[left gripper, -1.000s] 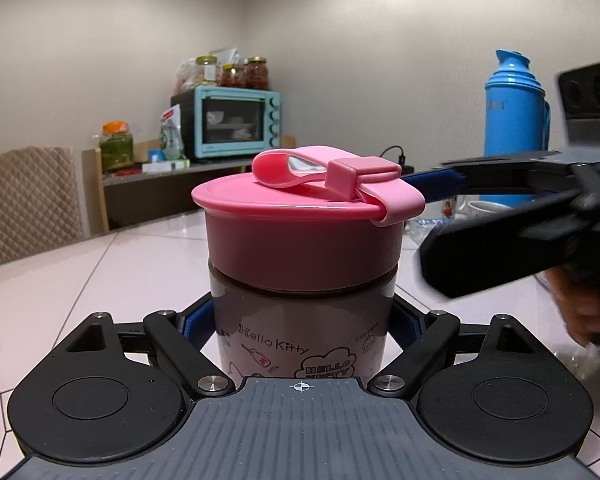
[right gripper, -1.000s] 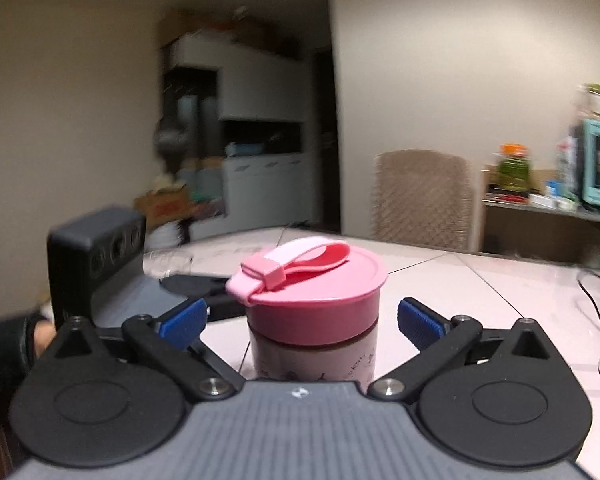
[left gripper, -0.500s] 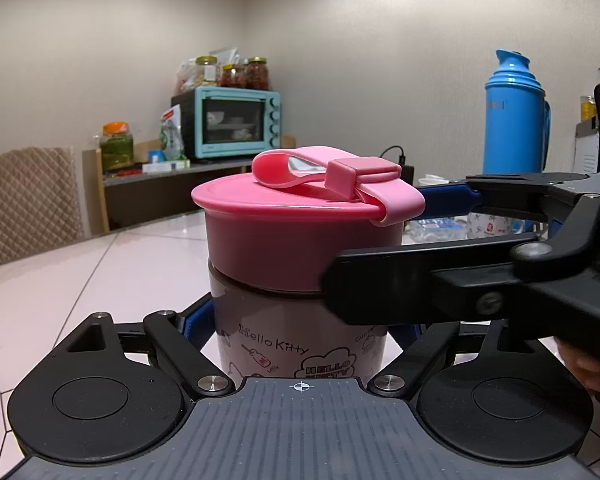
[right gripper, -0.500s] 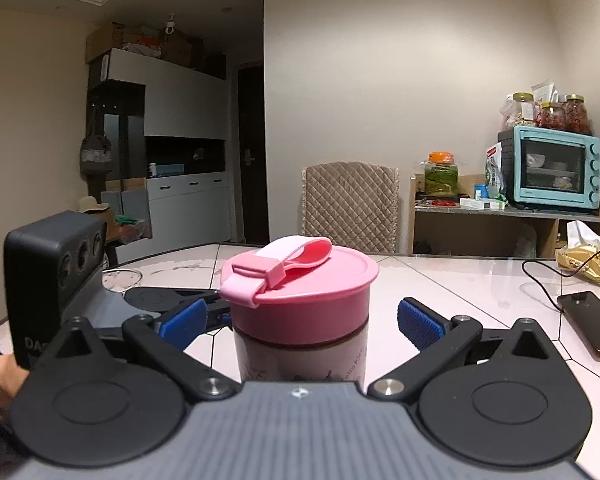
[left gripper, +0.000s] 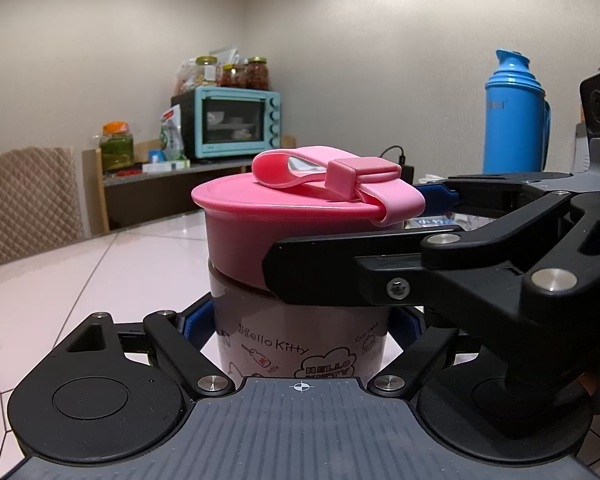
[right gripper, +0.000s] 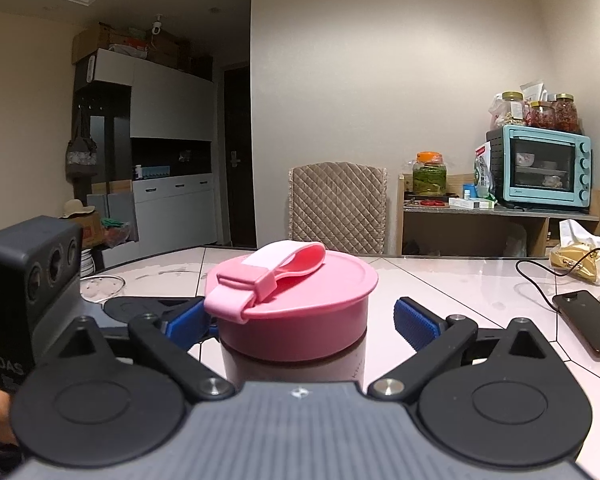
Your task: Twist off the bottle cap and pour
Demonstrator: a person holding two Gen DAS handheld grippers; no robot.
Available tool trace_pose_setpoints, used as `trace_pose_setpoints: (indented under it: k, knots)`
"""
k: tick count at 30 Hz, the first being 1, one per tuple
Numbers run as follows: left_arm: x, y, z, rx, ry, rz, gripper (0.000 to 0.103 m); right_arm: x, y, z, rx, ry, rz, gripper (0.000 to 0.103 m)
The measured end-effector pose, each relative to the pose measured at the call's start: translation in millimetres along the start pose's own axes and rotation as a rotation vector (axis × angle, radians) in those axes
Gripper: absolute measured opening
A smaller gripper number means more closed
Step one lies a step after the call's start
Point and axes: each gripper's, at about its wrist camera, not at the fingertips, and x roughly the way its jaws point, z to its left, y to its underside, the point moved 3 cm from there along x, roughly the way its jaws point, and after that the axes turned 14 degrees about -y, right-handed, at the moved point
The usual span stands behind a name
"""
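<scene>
- Left claw [left gripper: 300, 322]: clamping the bottle [left gripper: 300, 336] body, upright on the tabletop [left gripper: 100, 272].
- Right claw [right gripper: 296, 316]: closing around the pink cap [right gripper: 300, 312], right pad clear of it.
- Strap [right gripper: 268, 276]: lying across the cap.

One bottle [left gripper: 300, 332]; one pink cap [left gripper: 296, 216]; two grippers, left gripper [left gripper: 304, 324], right gripper [right gripper: 300, 320]; one blue thermos [left gripper: 514, 116].

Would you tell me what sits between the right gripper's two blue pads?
The pink cap of the bottle sits between the right gripper pads, clearest in the right wrist view.
</scene>
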Motion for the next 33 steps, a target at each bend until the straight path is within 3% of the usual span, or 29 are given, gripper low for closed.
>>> trace_pose_setpoints:
  k: [12,19,22,33]
  knots:
    - [-0.1,0.0,-0.3,-0.001,0.0,0.0,0.09,3.2,-1.0,9.3,0.002,0.002,0.005,0.086]
    - [0.2,0.3,0.7,0.0,0.001,0.0,0.09,3.2,-1.2,7.4,-0.013,-0.021,0.016,0.085]
    - [0.1,0.1,0.4,0.001,0.001,-0.001,0.09,2.2,-2.0,1.8,-0.026,-0.068,0.021,0.085]
    - [2.9,-0.5,1.2,-0.001,0.0,0.0,0.09,3.3,-12.1,-39.7,-0.103,-0.375,0.091,0.085]
